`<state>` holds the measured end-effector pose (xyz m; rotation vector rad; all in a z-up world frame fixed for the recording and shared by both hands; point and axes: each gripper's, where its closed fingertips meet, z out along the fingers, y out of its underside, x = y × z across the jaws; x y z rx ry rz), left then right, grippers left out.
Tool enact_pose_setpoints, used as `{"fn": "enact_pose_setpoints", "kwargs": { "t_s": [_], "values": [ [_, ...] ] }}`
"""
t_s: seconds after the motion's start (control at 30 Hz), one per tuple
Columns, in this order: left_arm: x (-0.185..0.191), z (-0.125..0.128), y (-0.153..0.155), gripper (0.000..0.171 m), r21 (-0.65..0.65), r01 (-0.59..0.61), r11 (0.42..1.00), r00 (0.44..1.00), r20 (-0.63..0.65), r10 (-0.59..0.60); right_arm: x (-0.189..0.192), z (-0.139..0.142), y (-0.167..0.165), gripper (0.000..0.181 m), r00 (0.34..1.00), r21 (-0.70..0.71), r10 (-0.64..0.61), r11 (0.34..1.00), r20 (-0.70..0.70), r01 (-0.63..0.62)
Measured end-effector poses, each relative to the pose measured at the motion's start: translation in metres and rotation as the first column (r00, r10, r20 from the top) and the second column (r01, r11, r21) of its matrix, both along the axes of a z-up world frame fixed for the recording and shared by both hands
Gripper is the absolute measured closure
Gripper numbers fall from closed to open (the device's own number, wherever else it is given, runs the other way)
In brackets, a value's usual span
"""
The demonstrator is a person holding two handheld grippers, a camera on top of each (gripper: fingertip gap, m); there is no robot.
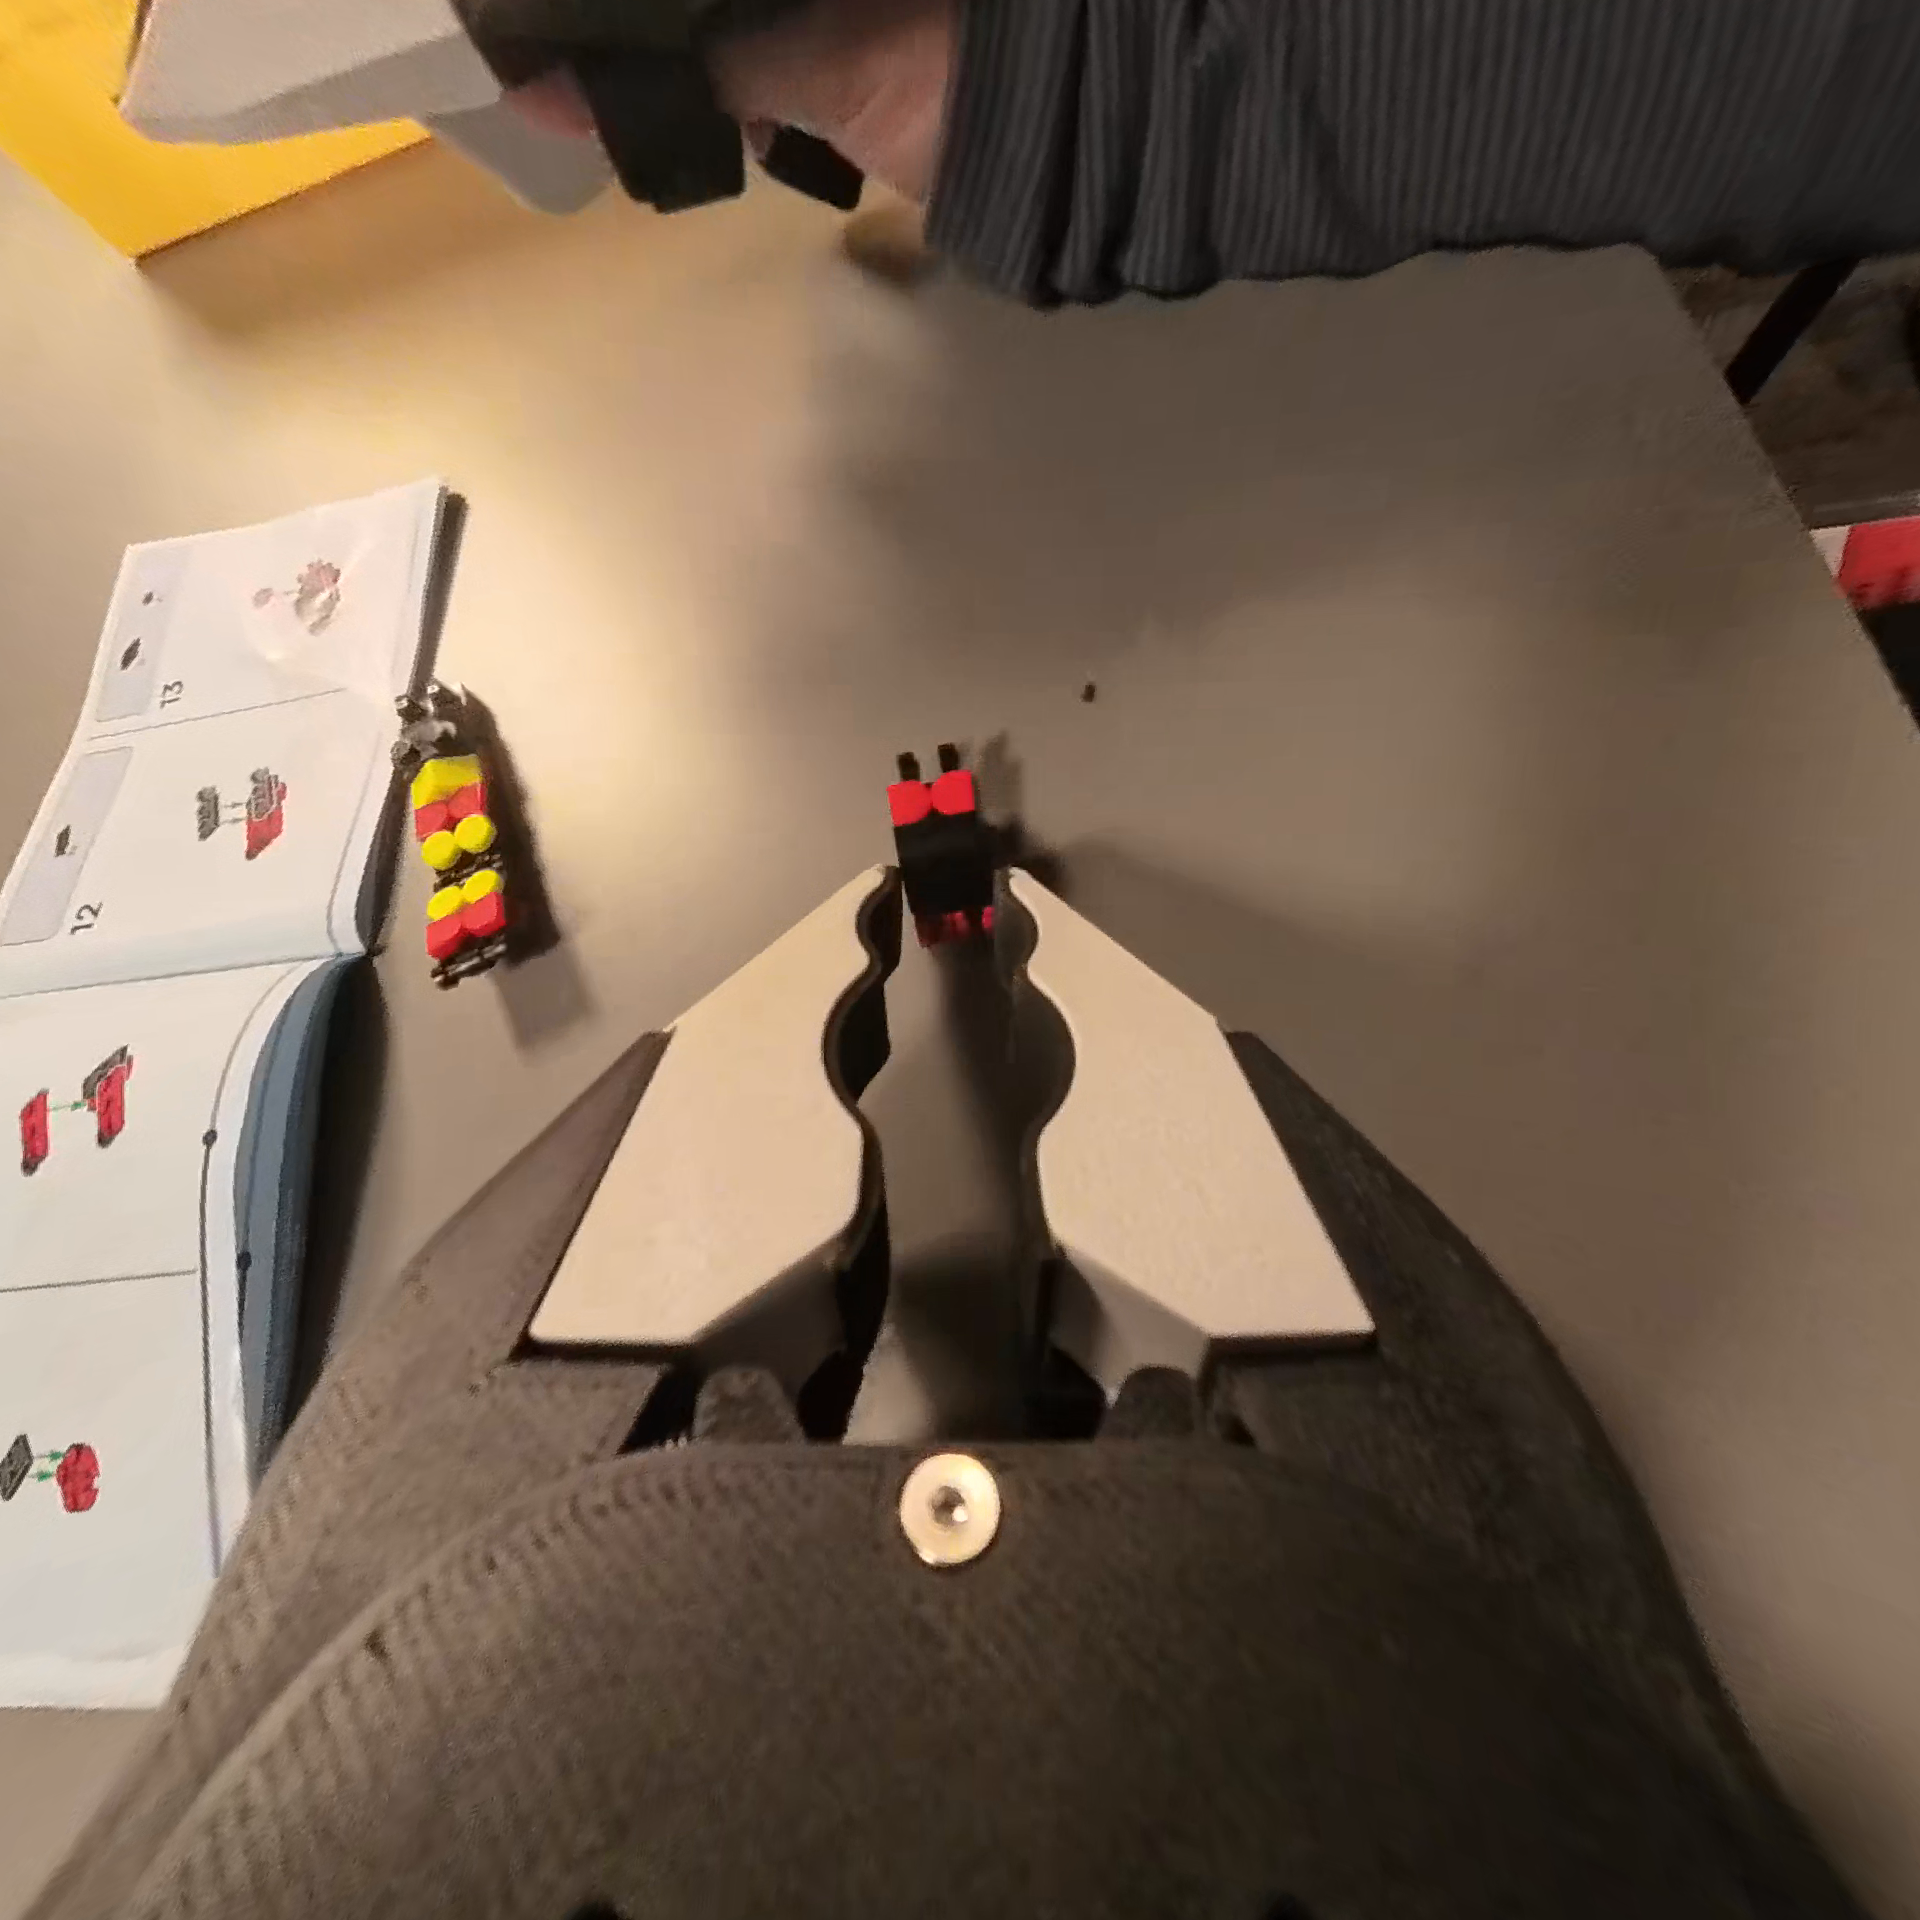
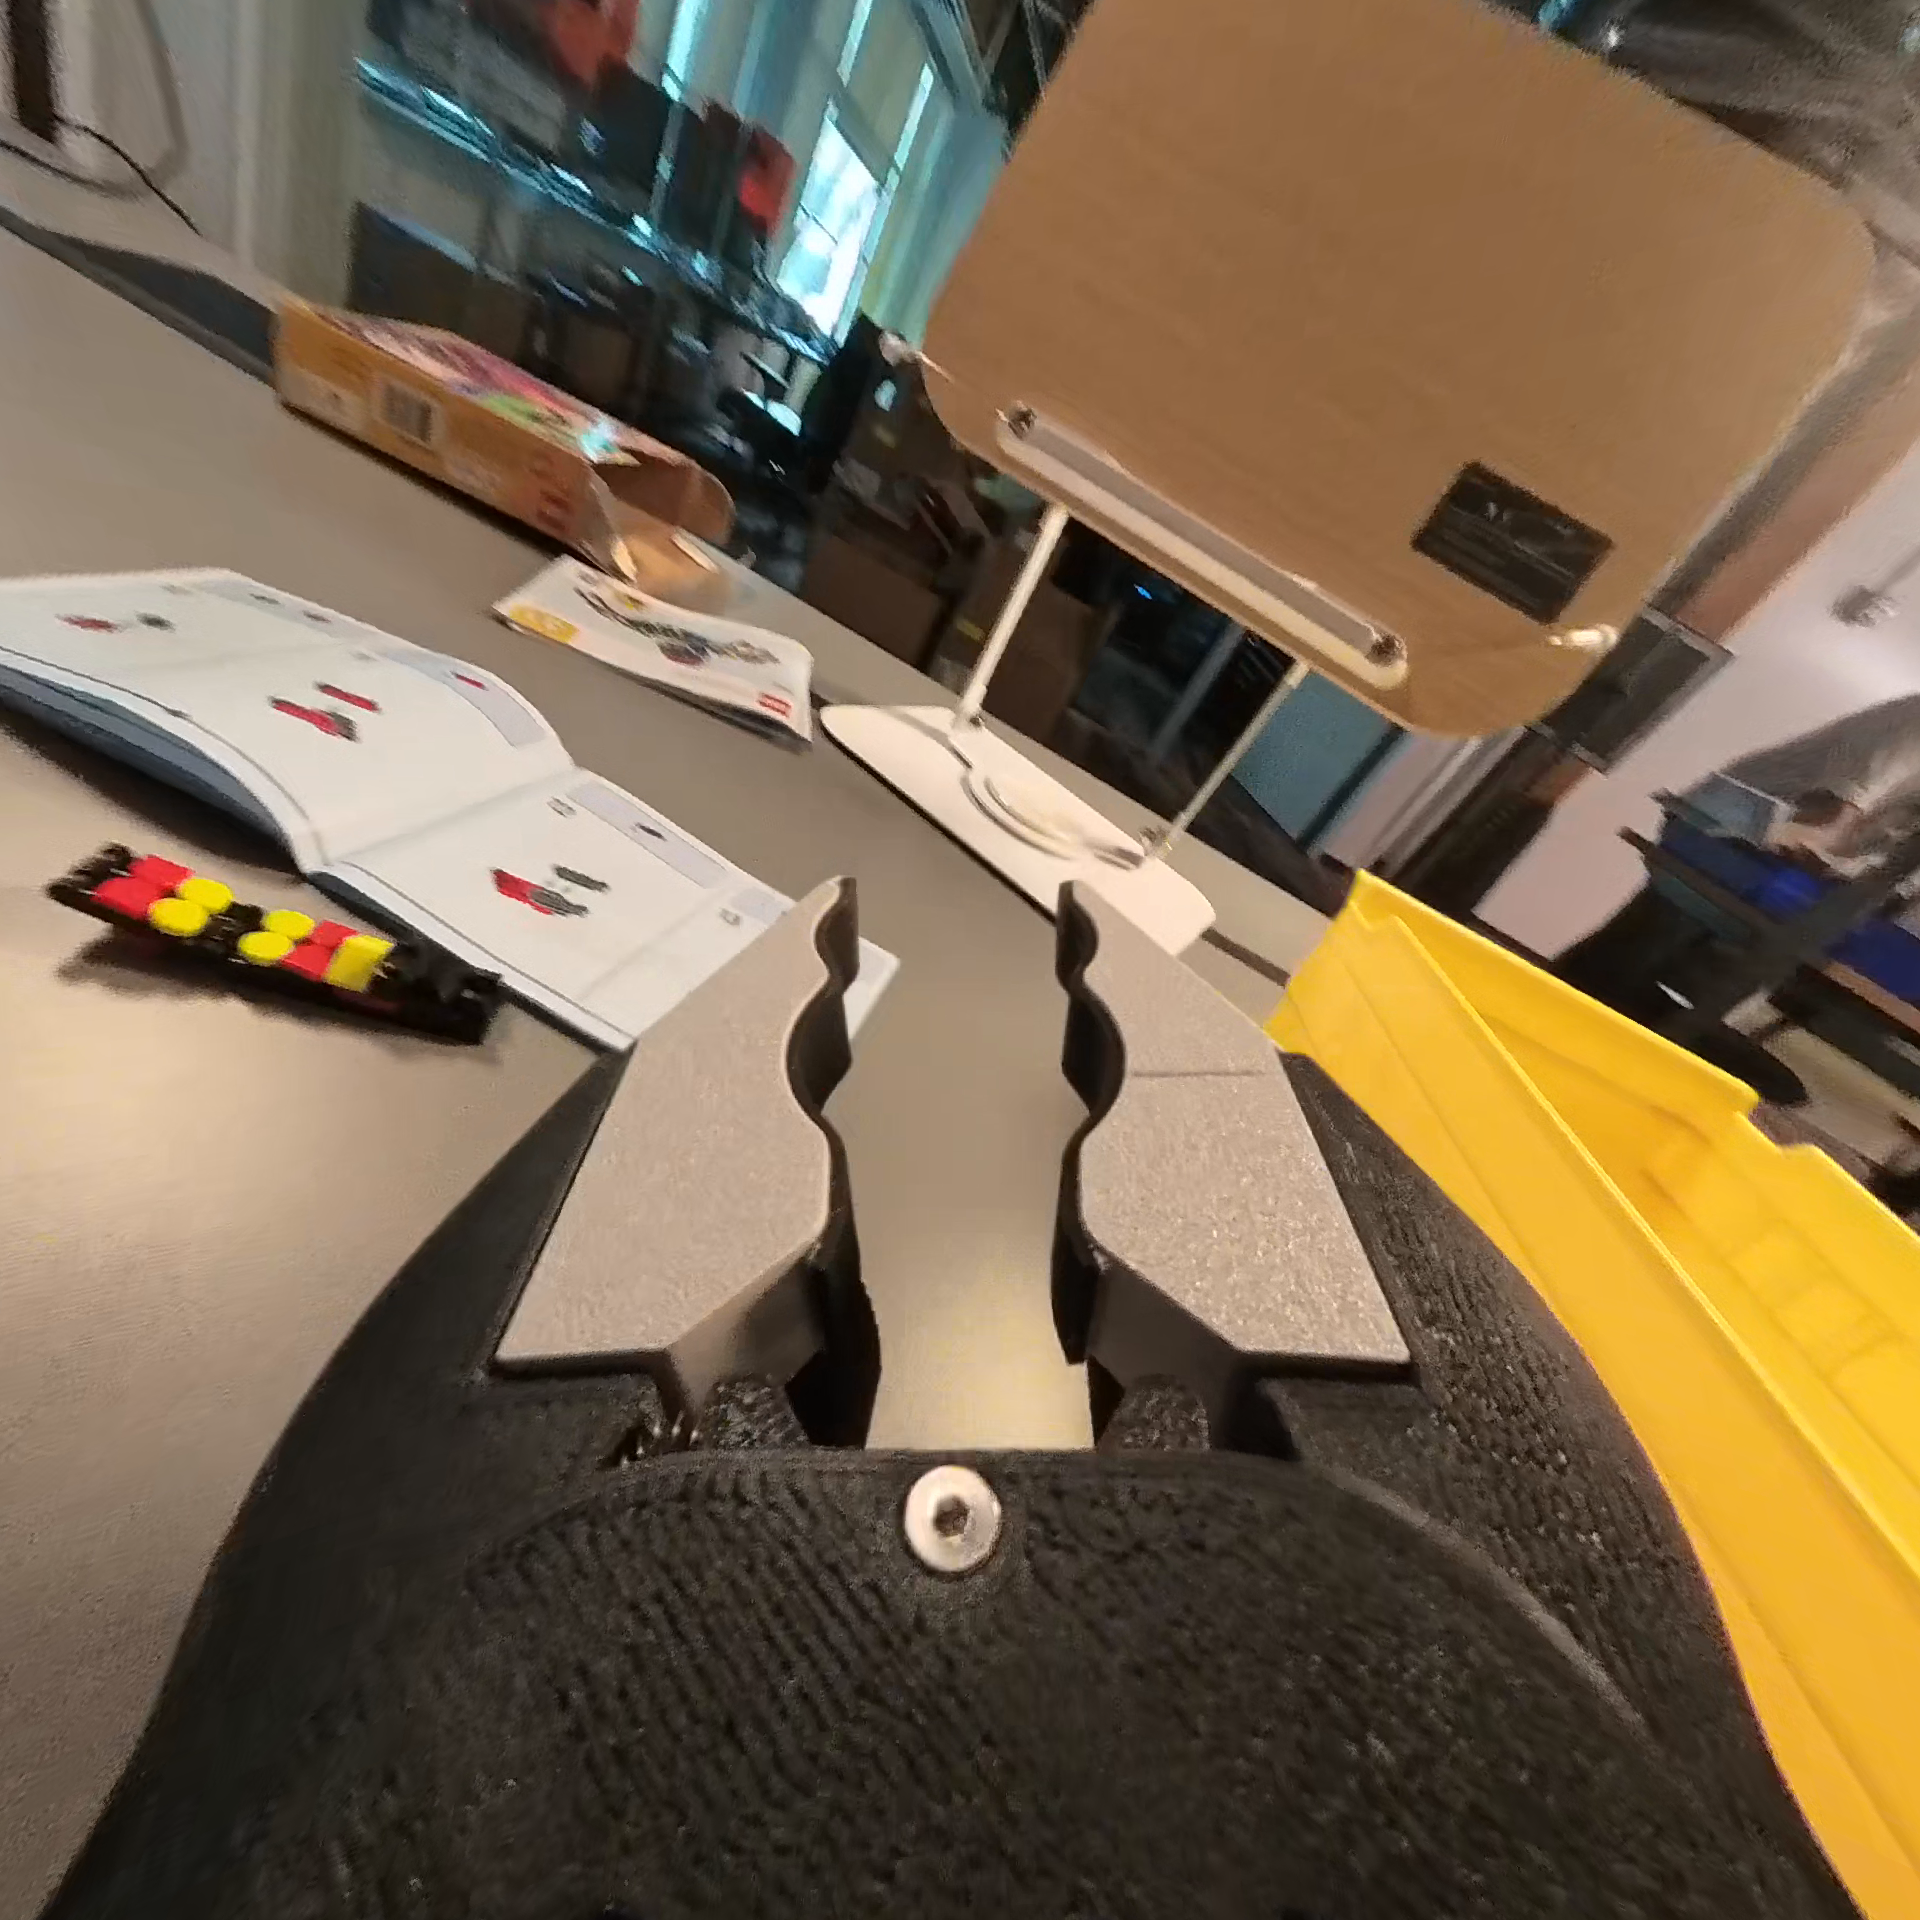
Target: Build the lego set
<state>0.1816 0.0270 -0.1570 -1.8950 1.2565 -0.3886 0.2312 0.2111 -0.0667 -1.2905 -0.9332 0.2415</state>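
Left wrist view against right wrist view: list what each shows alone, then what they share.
Only the left wrist view shows the left claw shut on a small black-and-red brick assembly, plus the person's gloved hand and striped grey sleeve.

Only the right wrist view shows the open, empty right claw, an opened cardboard set box, a folded leaflet, a tan board on a white stand and a yellow plastic bin.

Both show the grey table, the open instruction booklet and the long black strip with red and yellow bricks.
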Motion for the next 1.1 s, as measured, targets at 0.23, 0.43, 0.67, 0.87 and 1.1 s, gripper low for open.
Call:
{"fn": "enact_pose_setpoints", "kwargs": {
  "t_s": [0.23, 0.43, 0.67, 0.87, 1.1],
  "values": [
    [0.008, 0.0, 0.0, 0.155, 0.009, 0.005, 1.0, 1.0, -0.002, -0.005, 0.022, -0.013, 0.022, 0.152, 0.982, -0.052, -0.178, 0.982, 0.057, 0.181],
    [0.009, 0.0, -0.001, 0.155, 0.011, 0.014, 1.0, 1.0, -0.002, -0.014, 0.023, -0.015, 0.024, 0.152, 0.981, -0.063, -0.187, 0.98, 0.061, 0.19],
    [0.007, 0.021, 0.0, 0.128, 0.142, -0.012, 0.99, 0.997, 0.082, 0.0, 0.021, -0.014, 0.019, 0.152, 0.985, -0.047, -0.163, 0.985, 0.058, 0.166],
    [-0.006, 0.066, 0.026, 0.121, 0.174, -0.11, 0.979, 0.955, 0.29, 0.056, 0.016, -0.006, 0.021, 0.151, 0.994, -0.026, -0.11, 0.994, 0.003, 0.11],
    [0.007, 0.06, 0.121, 0.141, 0.084, -0.114, 0.99, 0.984, 0.148, 0.101, 0.01, 0.021, 0.046, 0.159, 0.991, 0.173, -0.131, 0.976, -0.03, 0.134]
  ]
}}
